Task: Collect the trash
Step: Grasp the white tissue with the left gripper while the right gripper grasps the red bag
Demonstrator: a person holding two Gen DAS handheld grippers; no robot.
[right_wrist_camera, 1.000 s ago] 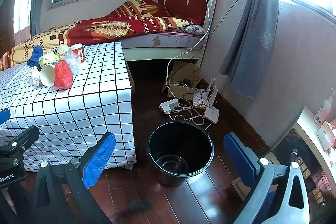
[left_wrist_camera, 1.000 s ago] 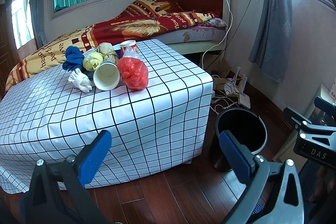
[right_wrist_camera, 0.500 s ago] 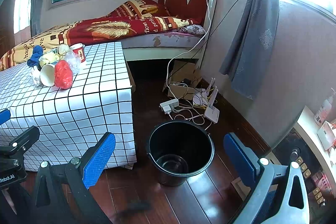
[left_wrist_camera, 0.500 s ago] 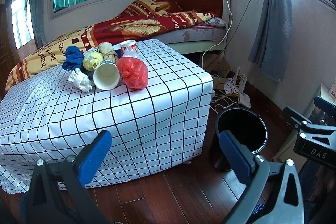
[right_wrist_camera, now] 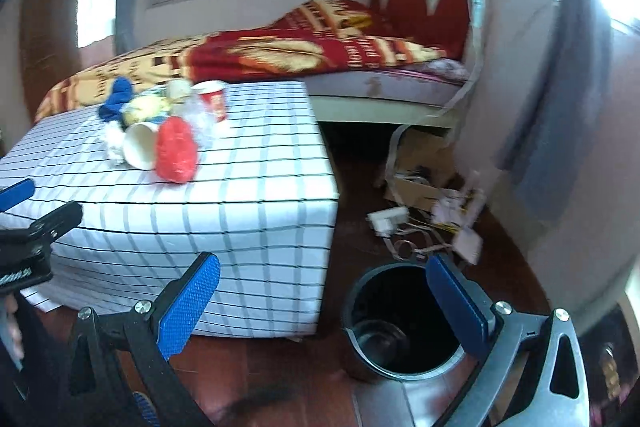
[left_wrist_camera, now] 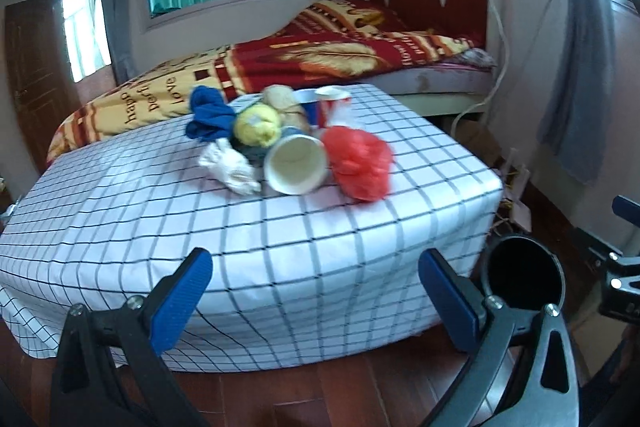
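Note:
A heap of trash lies on the checked tablecloth (left_wrist_camera: 120, 227): a red plastic bag (left_wrist_camera: 360, 163), a paper cup on its side (left_wrist_camera: 295, 166), a white crumpled wad (left_wrist_camera: 230, 169), a yellow wad (left_wrist_camera: 257, 125), a blue wad (left_wrist_camera: 208, 115) and a red-and-white cup (left_wrist_camera: 332, 101). The heap also shows in the right wrist view, with the red bag (right_wrist_camera: 176, 151). A black bin (right_wrist_camera: 400, 323) stands on the floor right of the table (left_wrist_camera: 522, 279). My left gripper (left_wrist_camera: 316, 287) is open and empty, short of the table's near edge. My right gripper (right_wrist_camera: 324, 299) is open and empty above the bin's left side.
A bed with a red and yellow blanket (left_wrist_camera: 320, 59) stands behind the table. Cables, a power strip (right_wrist_camera: 386, 217) and a cardboard box (right_wrist_camera: 420, 183) lie on the wooden floor beyond the bin. Grey curtains (left_wrist_camera: 580, 67) hang on the right wall.
Both grippers have risen and moved toward the table; the trash heap looks larger and closer. The views are blurred with motion. Both stay open.

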